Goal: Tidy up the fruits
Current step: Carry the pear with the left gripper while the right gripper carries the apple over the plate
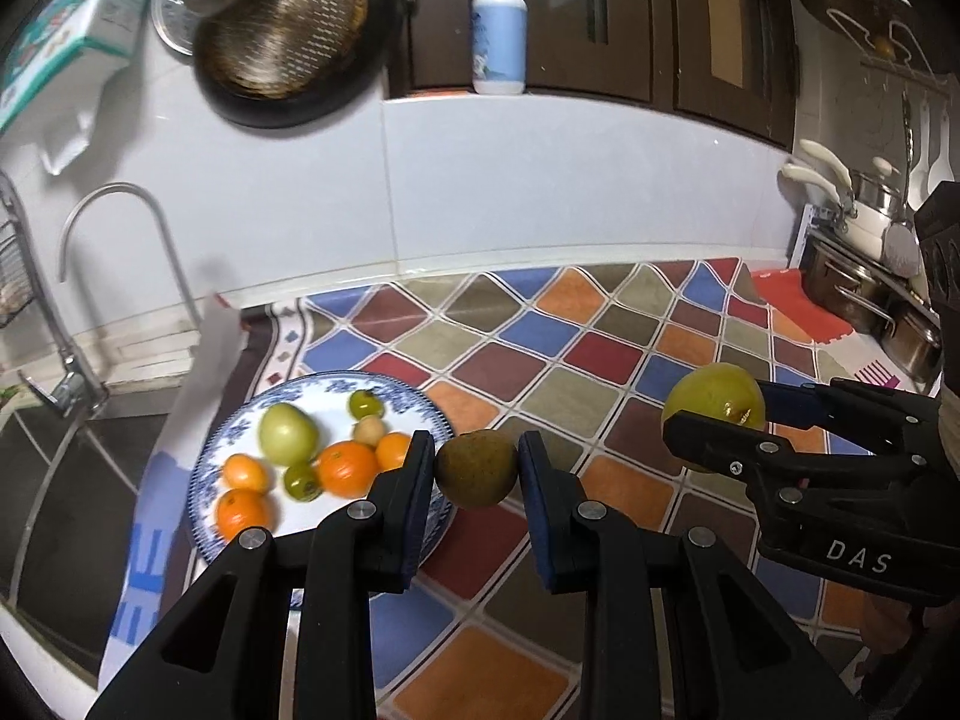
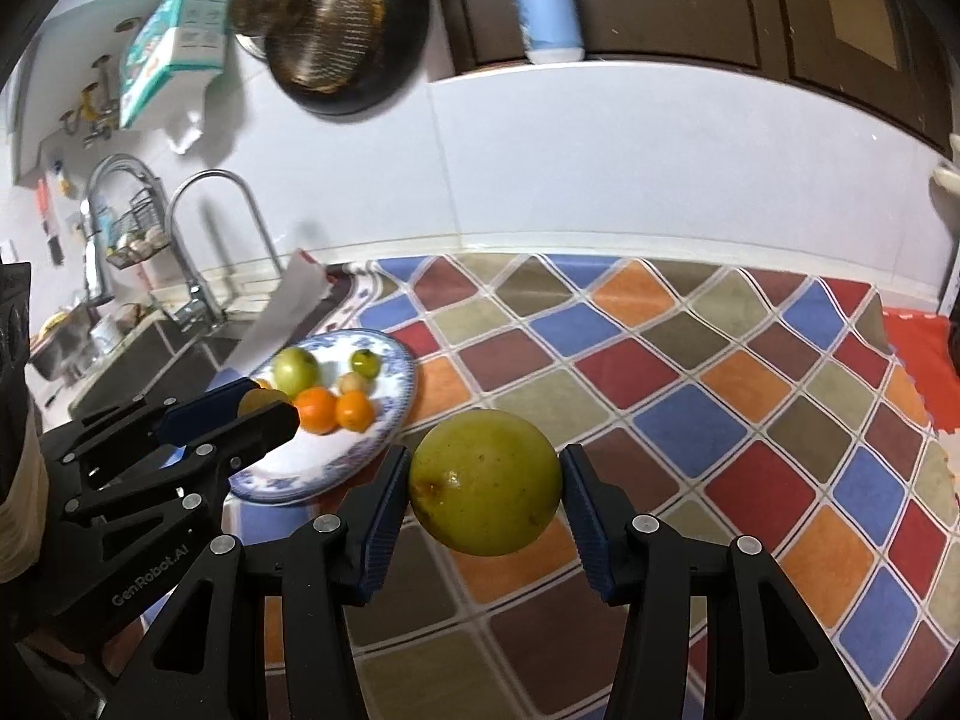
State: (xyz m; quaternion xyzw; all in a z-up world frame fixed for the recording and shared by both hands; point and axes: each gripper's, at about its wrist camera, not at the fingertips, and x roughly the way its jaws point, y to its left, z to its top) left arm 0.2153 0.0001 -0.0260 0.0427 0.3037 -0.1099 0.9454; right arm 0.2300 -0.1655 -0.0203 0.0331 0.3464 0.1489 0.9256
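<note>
My left gripper (image 1: 477,468) is shut on a small brownish-green fruit (image 1: 476,468) and holds it above the mat, just right of the plate. My right gripper (image 2: 485,483) is shut on a large yellow-green fruit (image 2: 485,483), also held above the mat; it shows in the left wrist view (image 1: 714,405) too. A blue-patterned white plate (image 1: 414,399) on the left holds several fruits: a green apple (image 1: 287,434), oranges (image 1: 347,468) and small green ones (image 1: 365,403). The plate also shows in the right wrist view (image 2: 399,372).
A colourful diamond-patterned mat (image 1: 540,360) covers the counter. A sink with a tap (image 1: 78,372) lies left of the plate. Pots and utensils (image 1: 870,276) stand at the right. A white tiled wall (image 1: 540,192) runs behind, with a pump bottle (image 1: 498,30) on the ledge.
</note>
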